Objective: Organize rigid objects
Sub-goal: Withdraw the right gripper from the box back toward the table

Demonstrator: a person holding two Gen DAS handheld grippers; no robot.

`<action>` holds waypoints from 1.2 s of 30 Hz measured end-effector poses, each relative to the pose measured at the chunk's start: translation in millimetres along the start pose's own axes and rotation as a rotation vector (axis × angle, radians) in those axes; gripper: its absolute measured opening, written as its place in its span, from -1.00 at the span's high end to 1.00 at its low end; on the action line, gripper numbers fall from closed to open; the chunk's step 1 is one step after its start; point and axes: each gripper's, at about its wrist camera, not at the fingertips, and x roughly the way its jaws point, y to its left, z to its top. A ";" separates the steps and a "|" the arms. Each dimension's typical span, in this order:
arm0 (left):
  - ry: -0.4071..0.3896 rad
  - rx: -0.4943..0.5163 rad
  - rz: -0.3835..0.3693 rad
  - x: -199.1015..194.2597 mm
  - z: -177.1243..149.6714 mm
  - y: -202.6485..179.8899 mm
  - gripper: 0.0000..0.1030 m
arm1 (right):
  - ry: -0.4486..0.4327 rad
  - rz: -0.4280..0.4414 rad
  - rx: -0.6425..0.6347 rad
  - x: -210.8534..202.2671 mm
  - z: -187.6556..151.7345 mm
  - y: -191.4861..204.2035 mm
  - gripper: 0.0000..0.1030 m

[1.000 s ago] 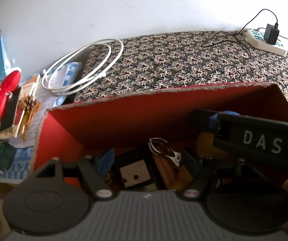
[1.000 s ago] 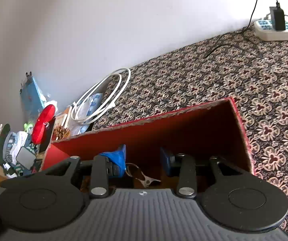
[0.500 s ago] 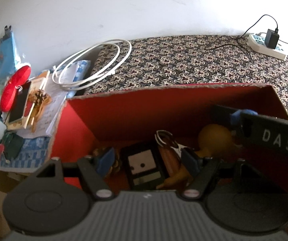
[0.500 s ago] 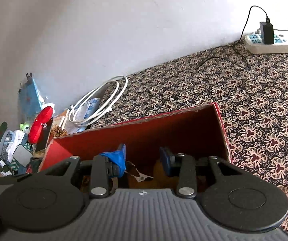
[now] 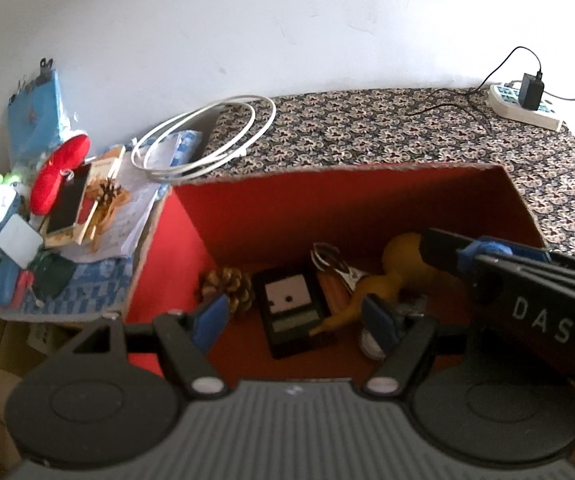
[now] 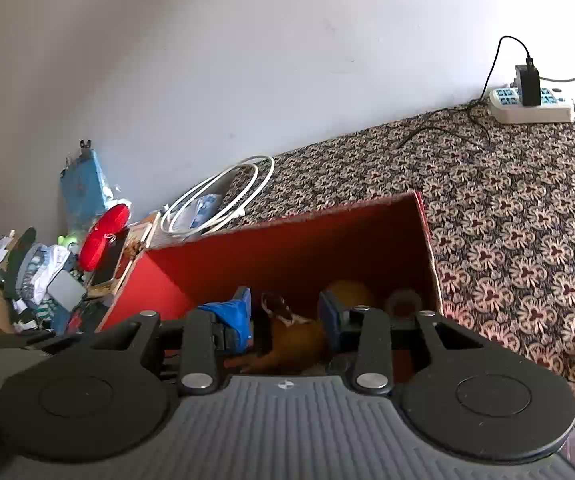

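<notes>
A red cardboard box (image 5: 327, 208) stands open on the patterned cloth; it also shows in the right wrist view (image 6: 287, 248). Inside lie a pine cone (image 5: 229, 286), a black meter (image 5: 293, 310), a metal clip (image 5: 333, 260) and a yellow gourd (image 5: 401, 266). My left gripper (image 5: 295, 318) is open and empty above the box's near side. My right gripper (image 6: 287, 316) is open and empty over the box, above the gourd (image 6: 347, 292); its body crosses the left wrist view (image 5: 527, 300).
A coiled white cable (image 5: 207, 140) lies behind the box at left. A cluttered pile with a red object (image 5: 59, 176), a phone and a second pine cone (image 5: 107, 192) sits far left. A power strip (image 5: 523, 106) with a charger sits at the back right.
Both grippers have lifted and drawn back from the box, so more of its floor and contents show. The jaws stayed open.
</notes>
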 end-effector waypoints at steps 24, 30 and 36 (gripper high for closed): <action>0.027 -0.036 0.058 -63.3 -55.7 -44.0 -0.49 | -0.002 0.110 -0.081 -74.4 -31.1 -15.2 0.58; 0.031 -0.048 0.069 -72.9 -69.4 -53.1 -0.49 | -0.015 0.148 -0.119 -86.1 -41.5 -16.9 0.58; 0.048 -0.063 0.048 -77.0 -88.7 -62.7 -0.50 | -0.021 0.184 -0.158 -96.9 -56.5 -23.4 0.58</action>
